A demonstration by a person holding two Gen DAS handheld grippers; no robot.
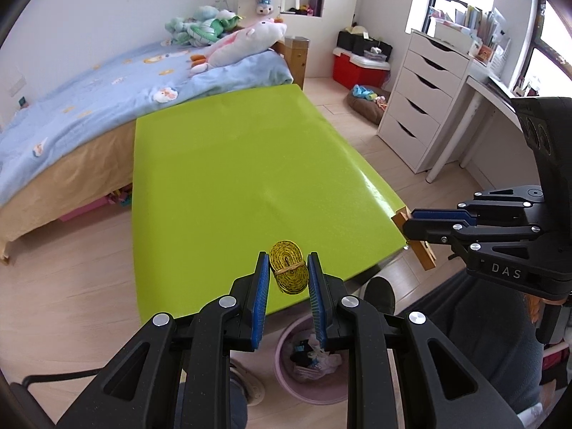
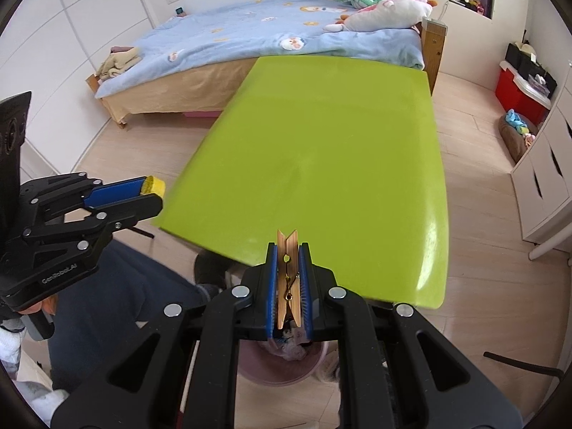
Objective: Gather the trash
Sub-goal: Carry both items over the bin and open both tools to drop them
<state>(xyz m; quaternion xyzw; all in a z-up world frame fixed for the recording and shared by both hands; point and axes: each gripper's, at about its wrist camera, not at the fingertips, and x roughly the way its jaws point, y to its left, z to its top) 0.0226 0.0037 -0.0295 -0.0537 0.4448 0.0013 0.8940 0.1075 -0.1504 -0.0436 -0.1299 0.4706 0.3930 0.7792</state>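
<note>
left gripper (image 1: pixel 288 271) pinching yellow ribbon coil (image 1: pixel 288 272), right gripper (image 2: pixel 288 275) clamping wooden clothespin (image 2: pixel 288 271)

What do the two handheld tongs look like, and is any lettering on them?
Both are matte black plastic linkages with round silver rivets and blue ribbed pads. The left tongs carry white "GenRobot.AI" lettering on the side; the right tongs read "DAS". The person's dark blue trousers show below.
</note>
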